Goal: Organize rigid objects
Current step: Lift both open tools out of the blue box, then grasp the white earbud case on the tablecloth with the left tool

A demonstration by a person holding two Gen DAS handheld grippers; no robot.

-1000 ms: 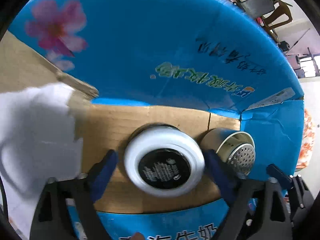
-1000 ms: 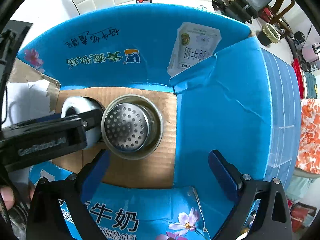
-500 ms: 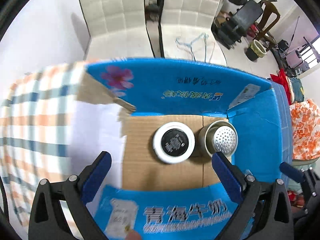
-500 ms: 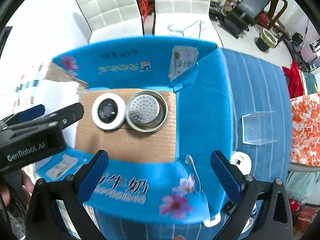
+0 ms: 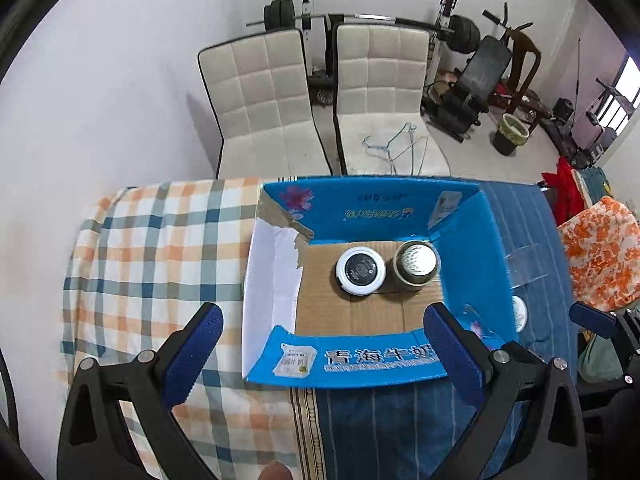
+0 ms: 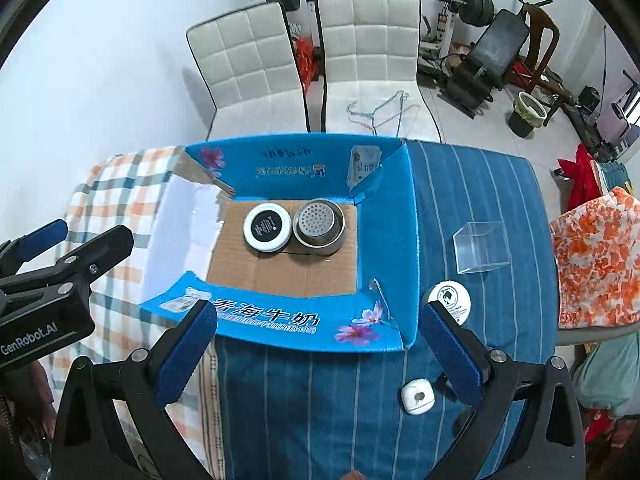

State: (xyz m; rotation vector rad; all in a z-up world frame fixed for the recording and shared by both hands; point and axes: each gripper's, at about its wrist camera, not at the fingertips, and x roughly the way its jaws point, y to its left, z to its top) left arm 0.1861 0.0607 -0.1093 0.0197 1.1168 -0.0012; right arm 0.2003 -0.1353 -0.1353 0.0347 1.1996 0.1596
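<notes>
An open blue cardboard box (image 5: 380,208) (image 6: 280,164) lies on the table. On its brown floor, side by side, stand a white round jar with a black label (image 5: 361,271) (image 6: 267,227) and a perforated metal cup (image 5: 416,267) (image 6: 319,222). My left gripper (image 5: 322,340) hangs open above the box's near wall, holding nothing; it also shows in the right wrist view as the left gripper (image 6: 60,248). My right gripper (image 6: 320,344) is open and empty, high over the near wall. A clear plastic cube (image 6: 482,247), a white round tin (image 6: 449,300) and a small white case (image 6: 417,398) lie right of the box.
A checked cloth (image 5: 160,248) covers the table's left part, a blue striped cloth (image 6: 472,184) the right. Two white chairs (image 5: 320,96) stand behind the table, with gym gear along the wall. An orange patterned fabric (image 6: 592,256) lies at the far right.
One second ago my left fingers flanked the white jar inside the box. Both grippers have since pulled up and back, and the whole box and table are in view.
</notes>
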